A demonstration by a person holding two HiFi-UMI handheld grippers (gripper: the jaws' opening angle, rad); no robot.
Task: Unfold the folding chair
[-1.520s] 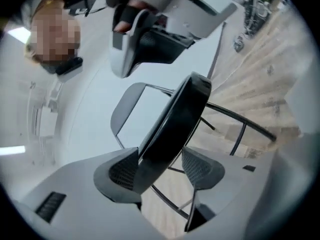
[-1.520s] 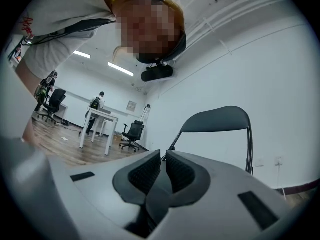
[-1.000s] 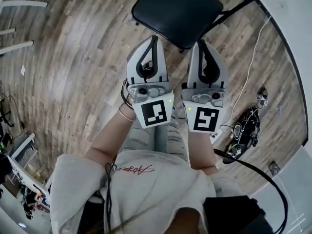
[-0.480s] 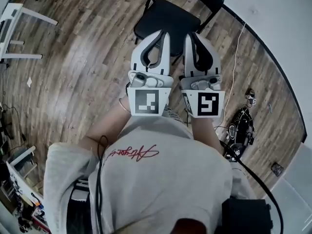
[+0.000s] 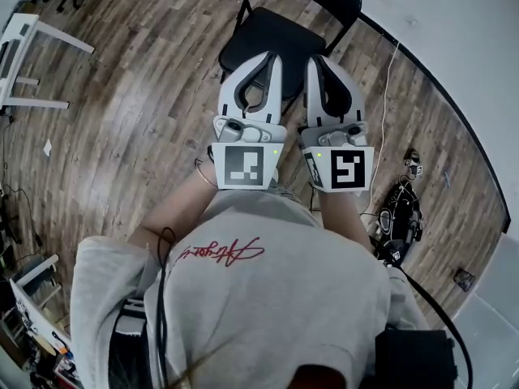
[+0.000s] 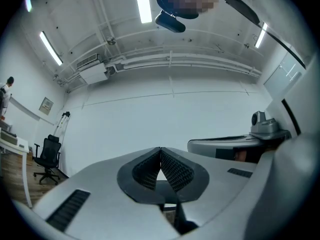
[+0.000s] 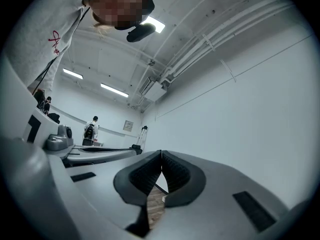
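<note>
Chair open: the black folding chair (image 5: 266, 29) stands on the wooden floor (image 5: 138, 96), its seat flat and its backrest on the side toward the white wall (image 6: 175, 119). On the chair's near side the left gripper (image 5: 270, 57) and the right gripper (image 5: 318, 60) are held side by side and overlap the seat's front edge in the head view. Each has its jaws pressed together with nothing between them. Right of the chair, tangled cables (image 5: 401, 213) lie on the boards.
</note>
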